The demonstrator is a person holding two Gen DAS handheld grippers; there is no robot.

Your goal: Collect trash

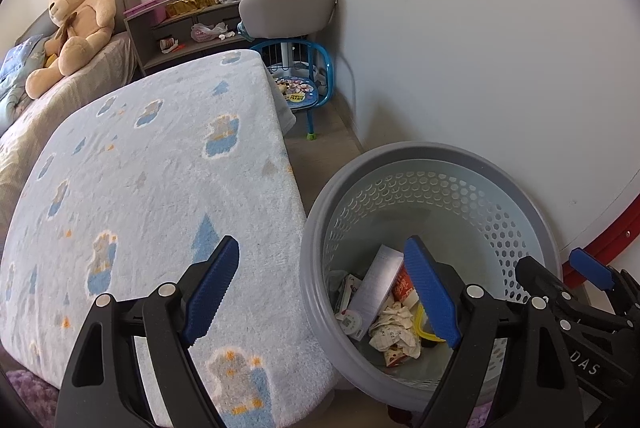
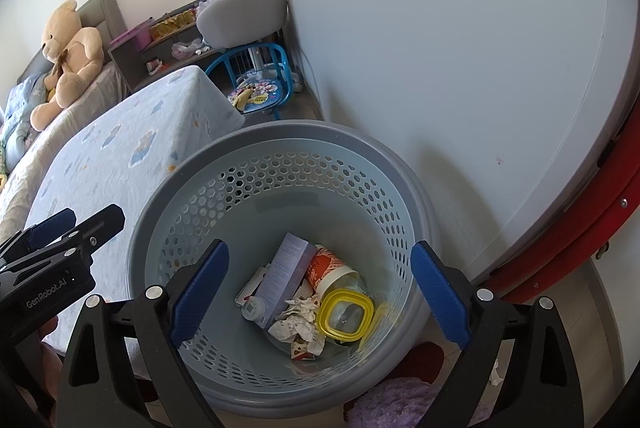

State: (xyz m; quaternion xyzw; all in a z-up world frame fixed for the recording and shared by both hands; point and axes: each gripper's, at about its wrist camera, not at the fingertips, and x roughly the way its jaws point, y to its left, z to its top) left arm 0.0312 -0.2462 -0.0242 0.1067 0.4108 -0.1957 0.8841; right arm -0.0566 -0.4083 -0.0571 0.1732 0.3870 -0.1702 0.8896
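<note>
A grey perforated waste basket [image 2: 280, 135] stands on the floor between the bed and the wall, also seen in the left wrist view as the basket [image 1: 432, 151]. At its bottom lie a white box [image 2: 286, 272], an orange paper cup [image 2: 332, 268], crumpled paper [image 2: 298, 324] and a yellow-rimmed clear lid [image 2: 346, 316]. My right gripper [image 2: 320, 292] hangs open straight above the basket's mouth, nothing between its fingers. My left gripper [image 1: 324, 292] is open too, straddling the basket's left rim and the bed edge, empty. The right gripper's blue fingertip [image 1: 592, 268] shows beside it.
A bed under a pale blue patterned blanket [image 1: 160, 187] fills the left. A teddy bear [image 1: 76, 23] sits at its head. Further back stand a grey chair [image 1: 286, 7], a blue child's chair [image 1: 304, 83] and a shelf unit [image 1: 192, 27]. A purple rug [image 2: 396, 404] and a small scrap [image 2: 496, 376] lie on the floor.
</note>
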